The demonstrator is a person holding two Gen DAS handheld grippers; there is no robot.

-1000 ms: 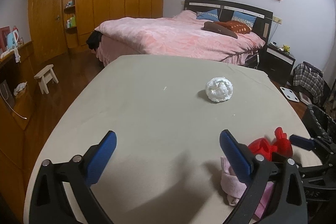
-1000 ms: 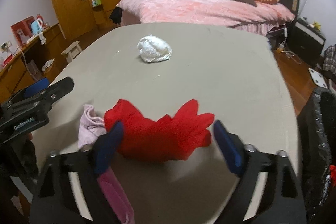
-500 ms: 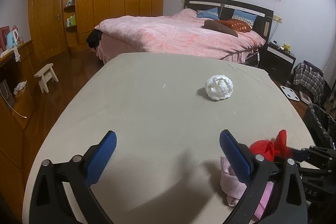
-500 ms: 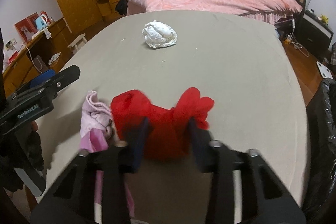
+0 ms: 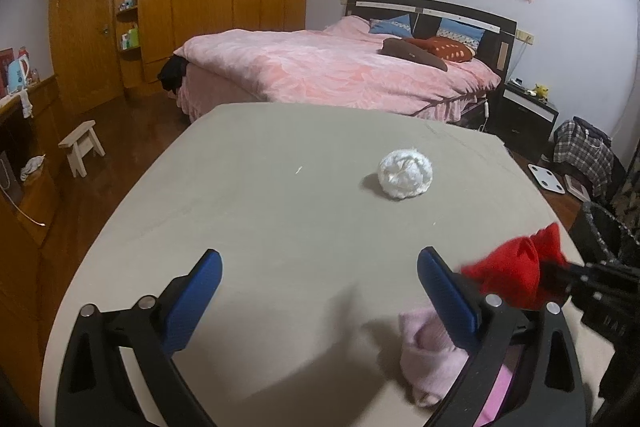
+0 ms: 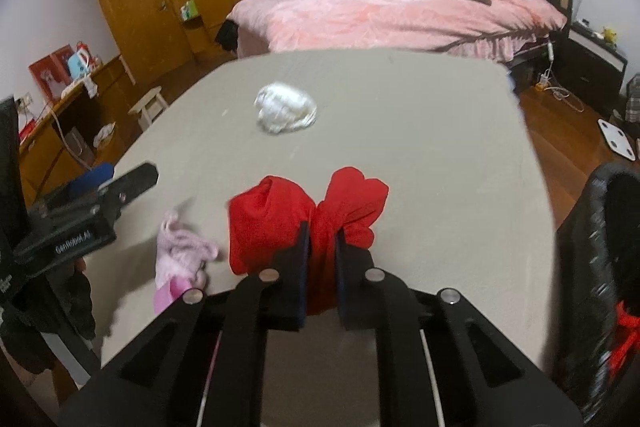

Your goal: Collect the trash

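Observation:
My right gripper [image 6: 321, 239] is shut on a red cloth [image 6: 272, 215] and holds it just above the grey table [image 6: 440, 147]. The red cloth [image 5: 516, 271] also shows at the right of the left wrist view. My left gripper [image 5: 318, 279] is open and empty above the table's near edge. A pink cloth [image 5: 428, 355] lies under its right finger; it also shows in the right wrist view [image 6: 180, 251]. A crumpled white wad [image 5: 405, 174] sits further back on the table, and also shows in the right wrist view [image 6: 285, 107].
A black trash bin with a bag [image 6: 600, 267] stands at the table's right side, with something red inside. A pink bed [image 5: 332, 67] lies beyond the table. A wooden wardrobe [image 5: 180, 7] and a small stool [image 5: 82, 147] are at the left.
My right gripper has closed on the red cloth and lifted it off the table. The left gripper has stayed open and nearly still.

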